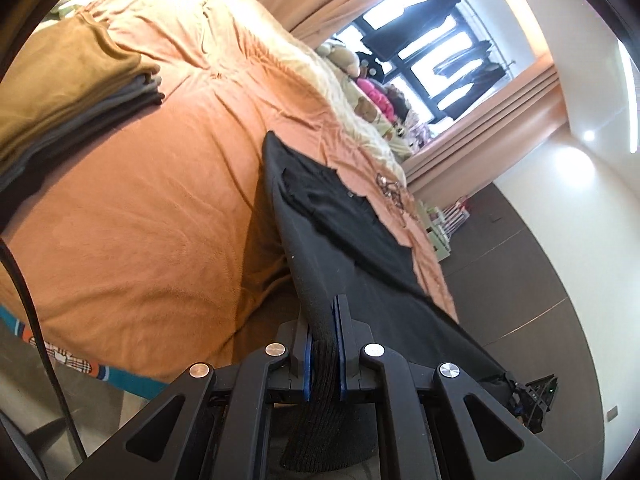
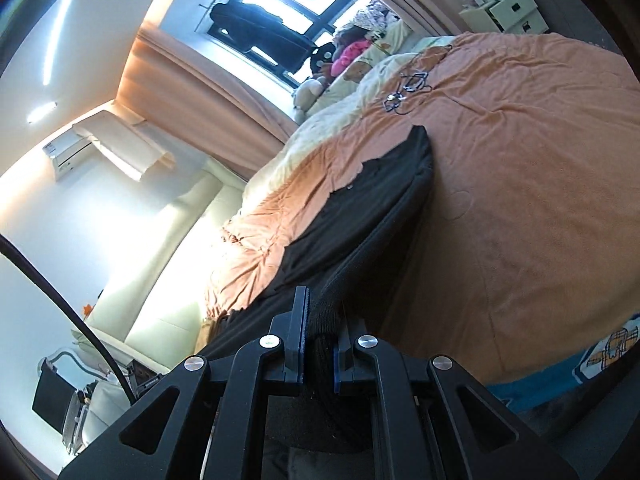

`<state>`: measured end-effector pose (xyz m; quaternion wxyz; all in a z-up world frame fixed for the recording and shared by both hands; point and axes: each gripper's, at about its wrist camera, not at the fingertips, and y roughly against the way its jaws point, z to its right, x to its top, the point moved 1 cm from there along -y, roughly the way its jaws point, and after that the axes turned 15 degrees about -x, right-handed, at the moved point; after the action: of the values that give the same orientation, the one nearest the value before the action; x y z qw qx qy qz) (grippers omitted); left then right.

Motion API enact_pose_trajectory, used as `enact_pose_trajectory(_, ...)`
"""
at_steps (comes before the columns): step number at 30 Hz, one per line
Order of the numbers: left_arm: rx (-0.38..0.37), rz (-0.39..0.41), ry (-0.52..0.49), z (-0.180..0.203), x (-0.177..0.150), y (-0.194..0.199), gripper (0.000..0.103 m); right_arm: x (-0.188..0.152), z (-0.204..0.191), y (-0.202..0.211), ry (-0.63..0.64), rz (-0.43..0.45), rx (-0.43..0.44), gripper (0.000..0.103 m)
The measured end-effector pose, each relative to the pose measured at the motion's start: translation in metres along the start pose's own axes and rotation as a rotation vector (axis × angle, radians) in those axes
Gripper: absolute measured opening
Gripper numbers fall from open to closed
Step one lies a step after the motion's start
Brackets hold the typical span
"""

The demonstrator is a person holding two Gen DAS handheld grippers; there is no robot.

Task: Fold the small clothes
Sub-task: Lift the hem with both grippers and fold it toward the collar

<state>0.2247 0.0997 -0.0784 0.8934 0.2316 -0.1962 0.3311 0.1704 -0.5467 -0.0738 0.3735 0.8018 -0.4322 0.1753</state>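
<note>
I see the left gripper (image 1: 324,344) fingers pinching the ribbed edge of the black garment (image 1: 340,216). The right gripper (image 2: 320,340) fingers pinch the same garment's (image 2: 360,216) edge likewise. Ahead of both, it stretches out onto the orange bed cover (image 1: 152,184). Left of the left fingers lies a folded clothes stack (image 1: 68,92).

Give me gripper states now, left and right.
Left gripper: closed, clamping the ribbed edge of the black garment.
Right gripper: closed on the same black garment's ribbed edge.
</note>
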Motion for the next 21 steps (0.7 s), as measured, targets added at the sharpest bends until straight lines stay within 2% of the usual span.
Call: enact_pose_trajectory(21, -0.104, 0.108, -0.072, 0.054, -0.025, 0.093, 0.009, -0.017, 0.005, 0.054, 0.050, 0.071, 0.087, 0.005)
